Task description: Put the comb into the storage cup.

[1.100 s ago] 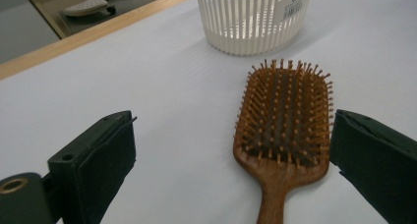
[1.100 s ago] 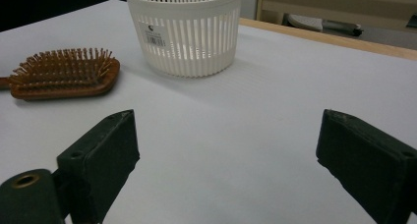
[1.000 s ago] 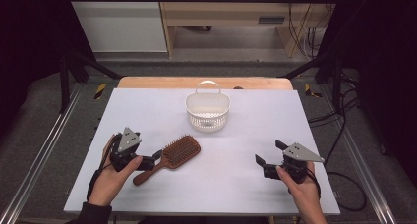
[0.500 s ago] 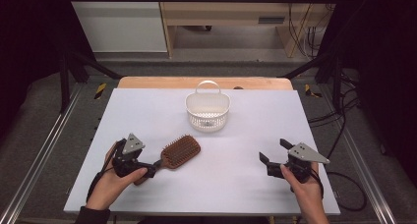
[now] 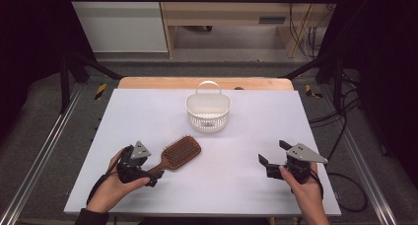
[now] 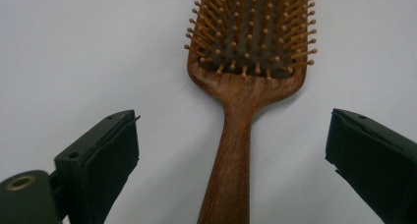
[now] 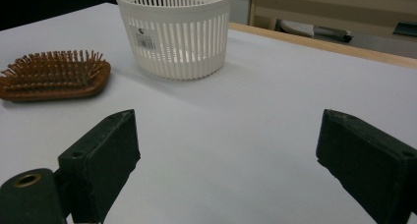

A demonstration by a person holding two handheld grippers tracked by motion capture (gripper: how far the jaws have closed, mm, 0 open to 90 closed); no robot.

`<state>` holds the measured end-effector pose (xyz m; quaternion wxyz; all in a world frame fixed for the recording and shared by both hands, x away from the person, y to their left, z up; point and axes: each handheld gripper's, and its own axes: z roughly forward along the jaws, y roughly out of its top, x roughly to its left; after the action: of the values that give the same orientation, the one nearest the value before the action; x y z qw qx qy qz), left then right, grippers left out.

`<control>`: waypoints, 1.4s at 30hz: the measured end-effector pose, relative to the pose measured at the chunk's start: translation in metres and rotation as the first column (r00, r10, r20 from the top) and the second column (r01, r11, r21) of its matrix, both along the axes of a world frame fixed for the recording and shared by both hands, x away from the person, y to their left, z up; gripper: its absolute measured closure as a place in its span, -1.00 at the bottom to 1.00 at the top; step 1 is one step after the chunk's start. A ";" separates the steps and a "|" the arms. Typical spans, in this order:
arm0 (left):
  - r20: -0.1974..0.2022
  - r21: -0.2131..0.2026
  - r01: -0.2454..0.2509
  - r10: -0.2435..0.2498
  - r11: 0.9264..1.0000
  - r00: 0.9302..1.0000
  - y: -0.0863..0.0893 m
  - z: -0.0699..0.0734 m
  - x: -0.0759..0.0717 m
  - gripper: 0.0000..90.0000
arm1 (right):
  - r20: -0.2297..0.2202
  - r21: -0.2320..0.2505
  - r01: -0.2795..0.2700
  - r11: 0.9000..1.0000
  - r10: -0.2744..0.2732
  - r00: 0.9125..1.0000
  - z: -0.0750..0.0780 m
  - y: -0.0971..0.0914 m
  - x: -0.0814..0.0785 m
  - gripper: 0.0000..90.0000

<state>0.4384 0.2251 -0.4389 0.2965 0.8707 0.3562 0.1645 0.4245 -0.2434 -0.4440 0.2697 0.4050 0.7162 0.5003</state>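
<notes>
A brown wooden paddle hairbrush [image 5: 181,151] lies bristles up on the white table, its handle pointing to the near left. My left gripper [image 5: 150,174] is open at the handle's end. In the left gripper view the handle [image 6: 231,150] runs up between the two wide-apart jaws without touching either, and the bristled head [image 6: 251,32] lies beyond. My right gripper [image 5: 272,153] is open at the near right, with nothing between its jaws [image 7: 228,118]. A white slotted basket [image 5: 208,120] with a loop handle stands upright at the centre back, empty as far as I can see.
The white table top [image 5: 256,131] has a wooden strip [image 5: 162,82] along its far edge. In the right gripper view the basket [image 7: 174,42] stands ahead and the brush head [image 7: 54,79] lies to its left. Metal rails and cables run beside the table on the floor.
My left gripper has moved toward the near edge and a little right, coming in line behind the brush handle. The brush, basket and right gripper have hardly moved.
</notes>
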 end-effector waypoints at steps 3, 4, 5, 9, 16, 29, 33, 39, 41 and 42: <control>-0.014 0.006 0.010 -0.010 1.000 1.000 -0.001 -0.002 0.000 -0.86 | -0.003 -0.006 0.000 1.000 0.000 1.000 -0.001 0.001 0.001 -0.79; -0.014 0.011 0.012 -0.012 1.000 1.000 -0.001 -0.002 0.000 -0.85 | -0.003 -0.007 -0.003 1.000 0.003 1.000 -0.001 0.001 0.001 -0.79; -0.017 0.013 0.014 -0.014 1.000 1.000 -0.002 -0.003 -0.001 -0.85 | -0.003 -0.009 -0.005 1.000 0.005 1.000 -0.001 0.002 0.001 -0.79; -0.035 0.018 0.029 -0.028 0.999 0.999 -0.003 -0.005 -0.002 -0.82 | -0.009 -0.012 -0.008 1.000 0.008 1.000 -0.001 0.003 0.000 -0.78; -0.043 0.027 0.040 -0.038 0.999 0.998 -0.006 -0.005 -0.002 -0.81 | -0.017 -0.013 -0.010 1.000 0.010 1.000 -0.002 0.002 0.001 -0.77; -0.074 0.001 0.043 -0.043 0.999 0.996 -0.002 -0.003 0.000 -0.34 | -0.022 -0.020 -0.020 1.000 0.020 1.000 -0.002 0.005 0.002 -0.76; -0.087 0.017 0.058 -0.056 0.998 0.995 -0.004 -0.006 0.001 -0.17 | -0.024 -0.019 -0.024 1.000 0.023 0.999 -0.002 0.005 0.001 -0.75; -0.082 0.040 0.061 -0.057 0.997 0.995 -0.006 -0.010 0.006 0.06 | -0.025 -0.020 -0.026 0.999 0.025 0.999 -0.002 0.006 0.001 -0.75; -0.084 0.038 0.061 -0.058 0.997 0.995 -0.006 -0.011 0.009 0.14 | -0.025 -0.021 -0.027 0.999 0.026 0.999 -0.002 0.006 0.001 -0.75; -0.088 0.040 0.064 -0.061 0.997 0.994 -0.006 -0.012 0.010 0.21 | -0.027 -0.021 -0.028 0.999 0.028 0.999 -0.003 0.006 0.001 -0.75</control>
<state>0.4488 0.2188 -0.4511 0.2673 0.8938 0.3377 0.1249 0.4259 -0.2370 -0.4467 0.2575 0.3986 0.7306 0.4909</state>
